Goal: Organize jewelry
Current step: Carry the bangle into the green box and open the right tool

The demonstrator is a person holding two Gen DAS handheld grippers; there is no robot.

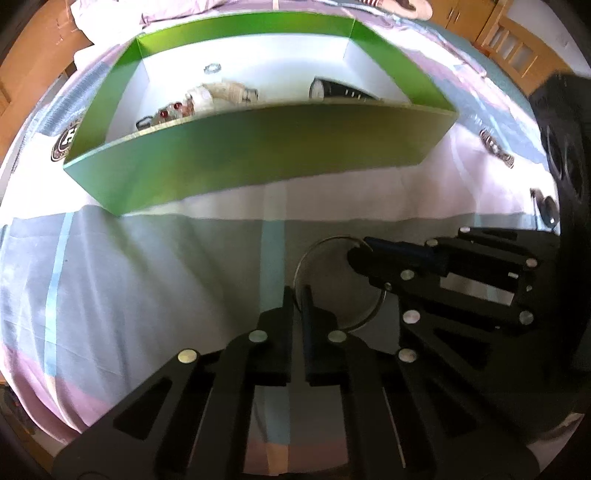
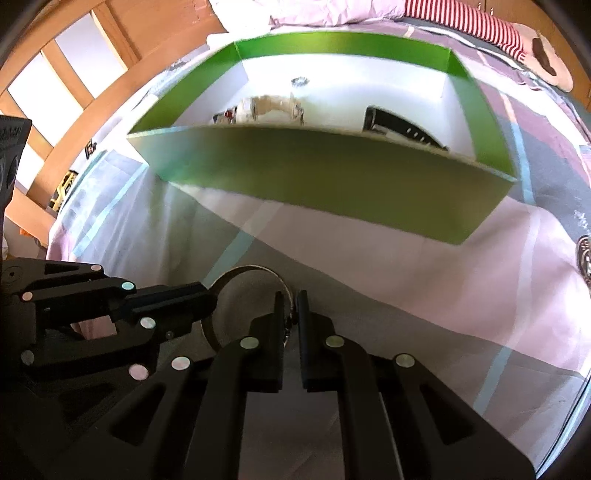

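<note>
**Two grippers, one bangle**

One thin silver metal bangle [image 1: 341, 284] sits over the striped bedsheet [image 1: 147, 258], in front of one green cardboard box [image 1: 258, 155]. The left gripper [image 1: 296, 295] and right gripper [image 2: 290, 301] each pinch its rim with jaws nearly together. Inside the box lie one small ring [image 1: 212, 68], one beaded bracelet [image 1: 207, 98] and one black watch [image 1: 340, 90].

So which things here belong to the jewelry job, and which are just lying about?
Belongs to the job:
- metal bangle, gripped by both the left tongs and the right tongs
- green box
- black watch and pale beaded pieces inside it

Lying about:
- striped bedsheet
- striped plush toy
- wooden furniture
</note>
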